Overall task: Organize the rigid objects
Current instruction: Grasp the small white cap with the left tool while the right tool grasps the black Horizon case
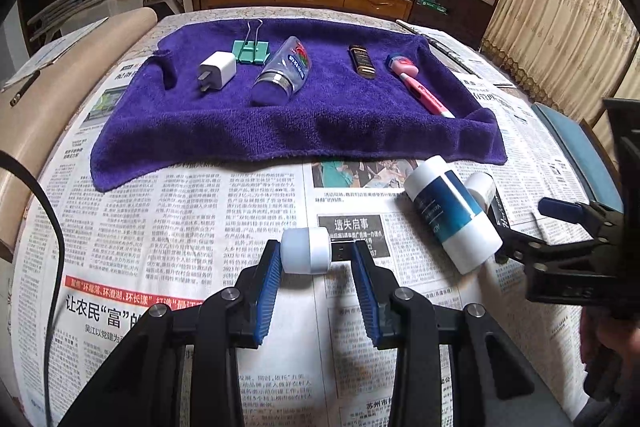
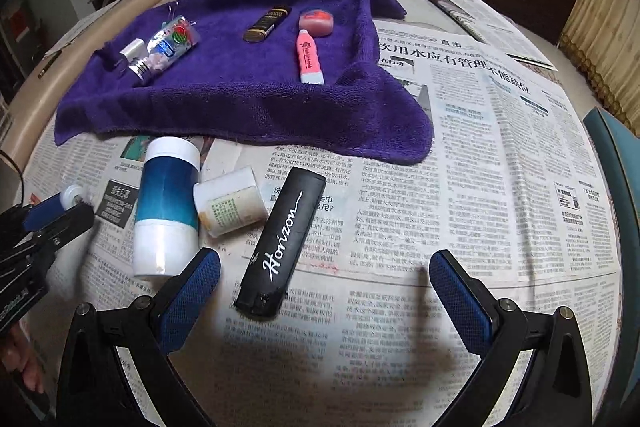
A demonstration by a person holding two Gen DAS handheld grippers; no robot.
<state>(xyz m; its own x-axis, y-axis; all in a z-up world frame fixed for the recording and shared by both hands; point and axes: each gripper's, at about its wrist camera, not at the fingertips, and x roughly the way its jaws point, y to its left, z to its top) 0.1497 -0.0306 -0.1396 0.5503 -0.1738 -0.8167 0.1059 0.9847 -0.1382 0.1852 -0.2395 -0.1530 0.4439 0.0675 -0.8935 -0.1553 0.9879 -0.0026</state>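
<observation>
Low in the frame, the left hand-held gripper [image 1: 316, 259] sits released around a USB light [image 1: 306, 250] on the newspaper [image 1: 200, 219]. The right hand-held gripper [image 2: 324, 267] gapes wide beside a black lighter [image 2: 280, 243].

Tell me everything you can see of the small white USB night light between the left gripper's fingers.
The small white USB night light lies on its side on the newspaper, frosted dome to the left, glossy white plastic collar in the middle, black USB plug pointing right. It sits between the open left gripper's blue ribbed pads; the dome is at the left pad and the plug tip reaches the right one, though contact is unclear.
</observation>
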